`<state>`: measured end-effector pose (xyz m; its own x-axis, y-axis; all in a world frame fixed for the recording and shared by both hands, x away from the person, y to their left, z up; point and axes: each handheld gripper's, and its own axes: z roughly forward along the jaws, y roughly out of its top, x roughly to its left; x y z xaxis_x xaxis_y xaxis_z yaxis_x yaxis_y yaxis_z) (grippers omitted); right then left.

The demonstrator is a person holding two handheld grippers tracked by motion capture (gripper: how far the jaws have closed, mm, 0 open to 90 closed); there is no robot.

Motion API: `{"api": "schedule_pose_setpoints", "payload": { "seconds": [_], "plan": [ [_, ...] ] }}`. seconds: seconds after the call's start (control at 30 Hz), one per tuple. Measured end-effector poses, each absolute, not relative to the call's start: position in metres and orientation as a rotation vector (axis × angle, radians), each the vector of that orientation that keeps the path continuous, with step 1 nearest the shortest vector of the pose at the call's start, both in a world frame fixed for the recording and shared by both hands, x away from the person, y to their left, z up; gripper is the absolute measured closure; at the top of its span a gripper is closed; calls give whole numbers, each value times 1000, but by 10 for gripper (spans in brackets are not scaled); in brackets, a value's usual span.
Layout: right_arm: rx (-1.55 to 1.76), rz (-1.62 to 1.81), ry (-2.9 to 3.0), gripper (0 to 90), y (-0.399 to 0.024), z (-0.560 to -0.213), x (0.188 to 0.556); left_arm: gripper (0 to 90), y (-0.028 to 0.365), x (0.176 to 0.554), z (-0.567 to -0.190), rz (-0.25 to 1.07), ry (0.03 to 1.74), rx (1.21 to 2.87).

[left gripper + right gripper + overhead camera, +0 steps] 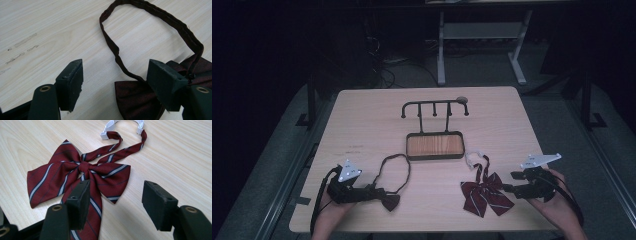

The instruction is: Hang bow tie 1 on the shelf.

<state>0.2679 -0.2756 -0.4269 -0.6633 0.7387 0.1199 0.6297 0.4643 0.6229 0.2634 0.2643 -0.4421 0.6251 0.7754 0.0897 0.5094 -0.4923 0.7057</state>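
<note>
1. left gripper point(113, 83) is sitting released, jaws spread wide, dark bow tie point(140, 100) lying between and just ahead of them.
2. right gripper point(116, 202) is also hanging released, striped bow tie point(82, 173) lying just ahead, under its left jaw.
3. hook rack point(435, 127) is standing well beyond both, mid table point(362, 115).

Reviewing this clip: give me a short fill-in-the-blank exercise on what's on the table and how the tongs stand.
1. The bow tie before the right tongs is dark red with ____ stripes.
2. The jaws of the left tongs stand ____, beside the plain dark bow tie.
3. The black hook rack rises from a tray with a ____ bottom.
4. The striped tie's strap ends in a ____ band.

Missing words: white; open; wooden; white
</note>
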Motion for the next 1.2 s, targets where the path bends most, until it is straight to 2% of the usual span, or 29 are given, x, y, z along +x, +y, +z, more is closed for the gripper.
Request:
{"api": "schedule_pose_setpoints", "payload": {
  "seconds": [1.2],
  "plan": [
    [1104, 835, 2681, 418, -242, -401, 315, 297, 268, 262, -441, 530, 1000, 2202]
  ]
}}
